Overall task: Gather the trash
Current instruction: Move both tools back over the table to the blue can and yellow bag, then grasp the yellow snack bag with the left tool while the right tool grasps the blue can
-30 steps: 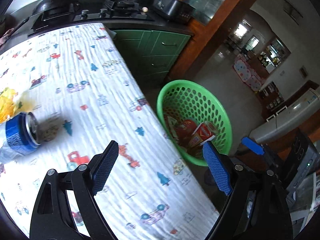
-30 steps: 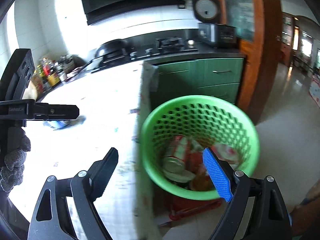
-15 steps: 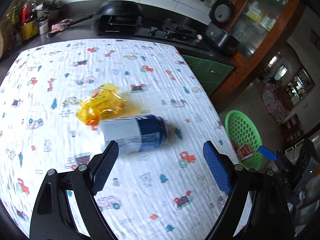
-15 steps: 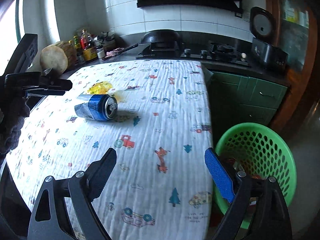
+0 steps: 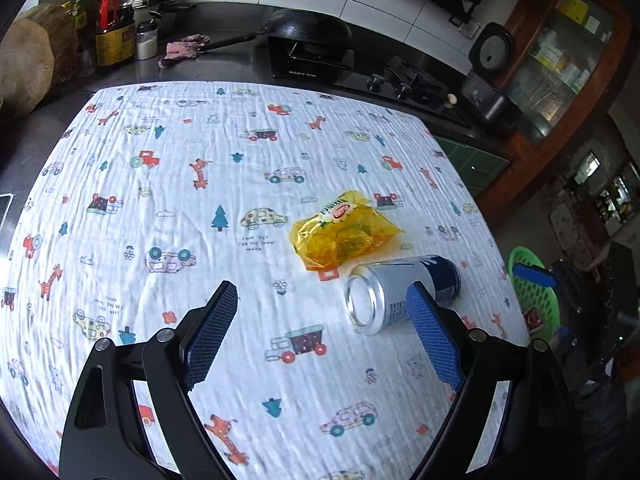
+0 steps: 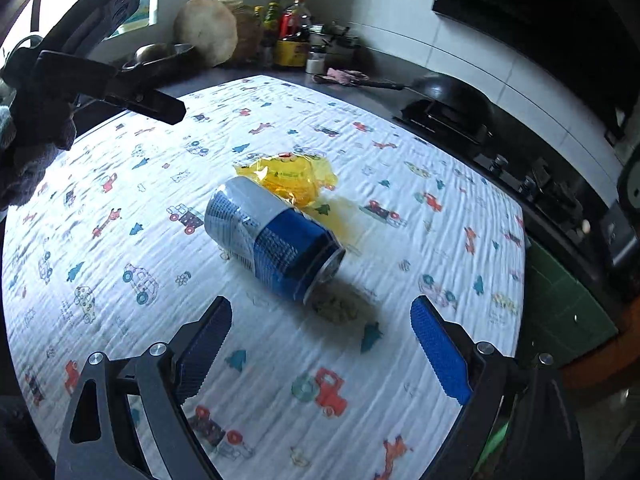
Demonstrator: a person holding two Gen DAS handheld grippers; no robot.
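Right wrist view: can [image 6: 272, 236] lies on table [image 6: 120, 240] touching yellow wrapper [image 6: 288, 174]. Right gripper [image 6: 320, 344] empty, jaws opening; left gripper [image 5: 320, 328] wide, empty.

"BESTEN" on the black stove front [image 5: 308, 65], can print unreadable

black wok [image 5: 310, 30] and oil bottles [image 5: 116, 16] behind a printed tablecloth [image 5: 160, 200].
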